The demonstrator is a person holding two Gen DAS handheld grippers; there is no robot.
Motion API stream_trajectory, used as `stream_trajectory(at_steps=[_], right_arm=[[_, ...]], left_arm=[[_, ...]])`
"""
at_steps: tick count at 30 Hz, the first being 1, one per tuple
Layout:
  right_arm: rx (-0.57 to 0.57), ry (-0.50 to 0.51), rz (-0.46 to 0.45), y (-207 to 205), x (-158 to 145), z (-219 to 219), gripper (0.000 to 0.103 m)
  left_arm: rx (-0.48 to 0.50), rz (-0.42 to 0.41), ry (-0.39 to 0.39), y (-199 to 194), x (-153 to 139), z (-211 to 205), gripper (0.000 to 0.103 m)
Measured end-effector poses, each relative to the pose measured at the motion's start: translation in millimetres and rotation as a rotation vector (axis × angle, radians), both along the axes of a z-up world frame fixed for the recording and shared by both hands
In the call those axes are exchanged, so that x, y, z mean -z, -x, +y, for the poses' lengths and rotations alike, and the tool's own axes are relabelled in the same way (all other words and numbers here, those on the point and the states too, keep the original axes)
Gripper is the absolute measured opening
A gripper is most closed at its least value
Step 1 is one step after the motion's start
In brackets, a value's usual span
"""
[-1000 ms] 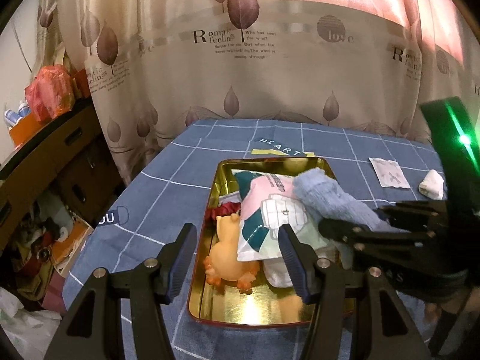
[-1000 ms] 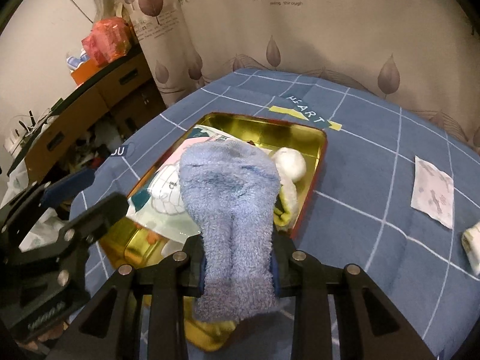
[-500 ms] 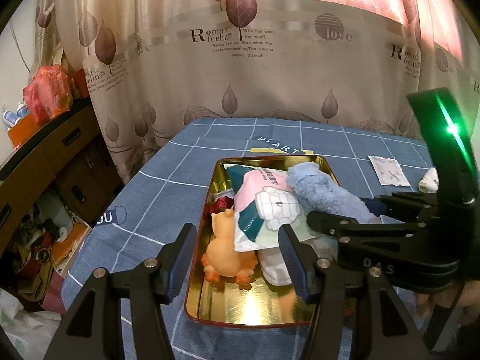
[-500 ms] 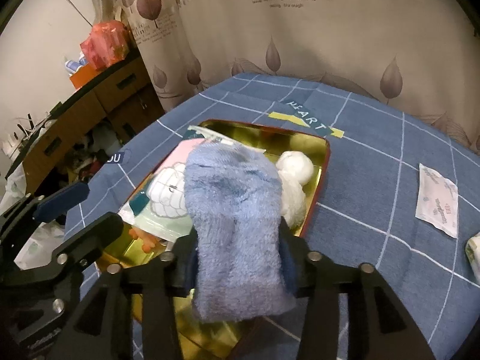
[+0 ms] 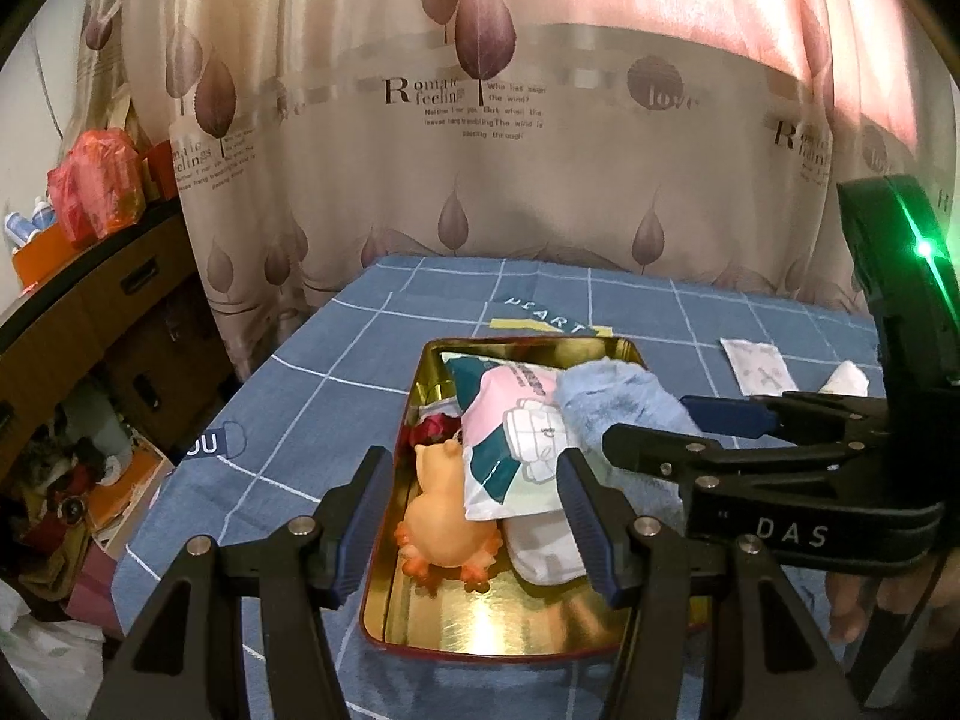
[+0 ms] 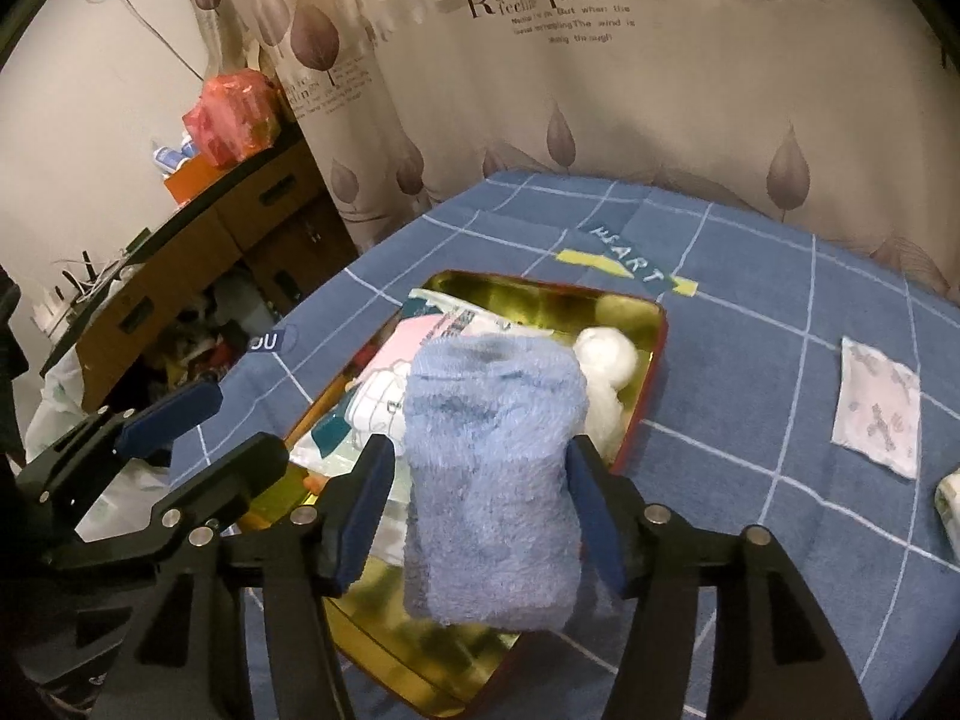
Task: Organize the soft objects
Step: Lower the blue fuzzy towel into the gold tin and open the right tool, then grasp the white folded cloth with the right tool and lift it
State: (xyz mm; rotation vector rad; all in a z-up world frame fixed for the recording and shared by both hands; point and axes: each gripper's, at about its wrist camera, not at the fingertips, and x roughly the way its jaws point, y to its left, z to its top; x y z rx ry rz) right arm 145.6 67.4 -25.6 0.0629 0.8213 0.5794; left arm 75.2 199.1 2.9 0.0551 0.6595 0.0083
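A gold tin tray (image 5: 480, 618) lies on the blue checked tablecloth. It holds an orange rubber toy (image 5: 441, 522), a pink and white packet (image 5: 516, 432) and a white fluffy ball (image 6: 606, 354). A light blue fluffy cloth (image 6: 492, 456) rests on top of these, hanging over the tray's near rim. My right gripper (image 6: 480, 444) straddles the cloth and its jaws are opening. The left pad stands clear of the cloth and the right pad just brushes its edge. My left gripper (image 5: 471, 456) hovers open over the tray's near left part with nothing between its fingers.
A white printed sachet (image 6: 879, 414) and a small white roll (image 5: 846, 378) lie on the cloth right of the tray. A leaf-print curtain hangs behind. The table's left edge drops to a cluttered floor and a wooden cabinet (image 6: 198, 252). A person's hand (image 5: 852, 606) holds the right gripper.
The right gripper's jaws have spread apart from a tight pinch on the blue cloth, which now rests wider on the tray's contents. The left gripper has stayed put.
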Motion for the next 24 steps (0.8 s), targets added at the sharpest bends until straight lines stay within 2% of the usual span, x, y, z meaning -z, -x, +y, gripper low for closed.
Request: stream_trajectory(at_steps=[7, 17, 24], right_arm=[[0.029, -0.034, -0.016, -1, -9, -10, 0.061], [0.067, -0.066, -0.010, 0, -12, -29, 0.062], [0.154, -0.014, -0.030, 8, -6, -74, 0.066]], left_arm=[[0.009, -0.027, 0.016, 5, -6, -1, 0.058], [-0.001, -0.020, 0.018, 4, -6, -1, 0.058], [-0.002, -0.007, 0.013, 4, -6, -1, 0.058]])
